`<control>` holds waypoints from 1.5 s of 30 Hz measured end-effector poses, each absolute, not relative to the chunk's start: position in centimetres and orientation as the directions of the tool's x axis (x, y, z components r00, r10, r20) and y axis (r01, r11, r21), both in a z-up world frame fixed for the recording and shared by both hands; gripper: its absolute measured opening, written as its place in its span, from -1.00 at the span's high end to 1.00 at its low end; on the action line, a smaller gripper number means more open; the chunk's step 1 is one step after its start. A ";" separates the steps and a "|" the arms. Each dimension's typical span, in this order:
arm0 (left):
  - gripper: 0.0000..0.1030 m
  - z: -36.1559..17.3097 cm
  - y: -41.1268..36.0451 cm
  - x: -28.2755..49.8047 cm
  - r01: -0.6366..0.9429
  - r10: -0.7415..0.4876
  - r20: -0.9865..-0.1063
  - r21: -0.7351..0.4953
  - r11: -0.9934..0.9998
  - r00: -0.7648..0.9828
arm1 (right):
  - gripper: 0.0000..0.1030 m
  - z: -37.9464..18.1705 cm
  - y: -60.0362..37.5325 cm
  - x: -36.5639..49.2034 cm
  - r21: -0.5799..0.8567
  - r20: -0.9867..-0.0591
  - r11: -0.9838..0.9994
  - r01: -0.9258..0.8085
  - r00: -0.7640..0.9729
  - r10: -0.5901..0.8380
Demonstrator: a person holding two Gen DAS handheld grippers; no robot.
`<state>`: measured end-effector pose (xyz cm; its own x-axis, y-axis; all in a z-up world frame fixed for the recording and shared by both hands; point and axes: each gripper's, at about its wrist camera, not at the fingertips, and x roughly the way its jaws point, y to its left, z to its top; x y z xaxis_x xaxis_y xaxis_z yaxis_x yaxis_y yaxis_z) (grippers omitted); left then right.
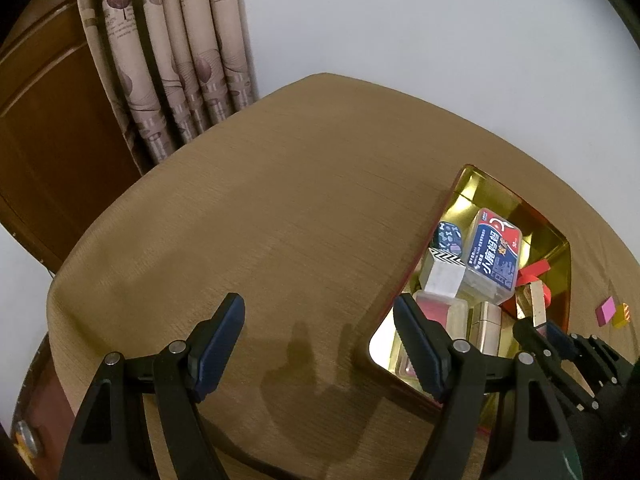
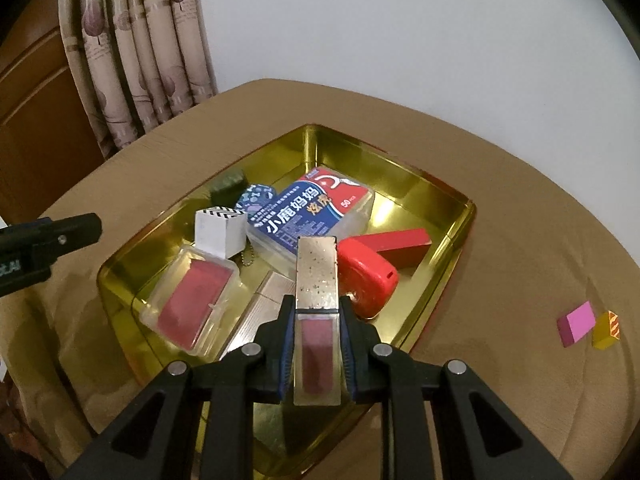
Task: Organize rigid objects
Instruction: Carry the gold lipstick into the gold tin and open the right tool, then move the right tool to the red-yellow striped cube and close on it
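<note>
Gold tray (image 2: pixel 436 184) on the bench (image 2: pixel 500 208) is partly cut off: the left wrist view shows only its left part, the rest runs behind the right claw and the frame edge. The flat pale case (image 2: pixel 260 312) under the held item is mostly hidden, can't tell what it is. The dark block (image 2: pixel 229 186) at the tray's far left wall is too dim to identify. Right claw (image 2: pixel 317 354) is clamped on a glitter-capped tube (image 2: pixel 317 280) with red fill, held over the tray's near edge, cap pointing into the tray above the red tape measure (image 2: pixel 366 276). Left claw (image 1: pixel 320 344) is wide open, holds nothing, hovers over bare bench just left of the tray. In the tray: floss box (image 2: pixel 308 212), white cube (image 2: pixel 219 230), clear case with red pad (image 2: pixel 192 300), red block (image 2: pixel 404 240). Pink block (image 2: pixel 576 322) and yellow block (image 2: pixel 606 330) lie on the bench, well right of the tray, touching each other.
</note>
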<state>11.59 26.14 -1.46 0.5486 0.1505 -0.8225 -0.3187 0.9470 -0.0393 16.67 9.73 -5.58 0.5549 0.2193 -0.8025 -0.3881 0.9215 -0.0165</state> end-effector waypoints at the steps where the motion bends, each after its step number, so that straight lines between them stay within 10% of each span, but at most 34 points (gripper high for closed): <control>1: -0.44 -1.5 26.1 11.6 -0.320 0.151 -0.822 -0.039 0.946 0.548 | 0.60 -5.7 9.8 16.7 -0.016 -0.804 0.921 -0.389 0.553 0.220; 21: -0.44 -1.6 25.9 11.4 -0.310 0.144 -0.822 -0.041 0.950 0.551 | 0.21 -2.6 5.5 15.8 0.103 -0.740 0.935 -0.340 0.602 0.300; 45: -0.44 -1.4 21.6 10.8 -0.153 0.114 -0.792 0.026 0.988 0.600 | 0.14 -6.3 -18.0 19.9 -0.025 -0.743 0.984 0.177 0.656 -0.136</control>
<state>10.77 21.58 -1.37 0.6000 0.1140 -0.7918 -0.1528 0.9879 0.0265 19.90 -18.01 -6.34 0.6556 -0.1364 -0.7427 0.1766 0.9840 -0.0248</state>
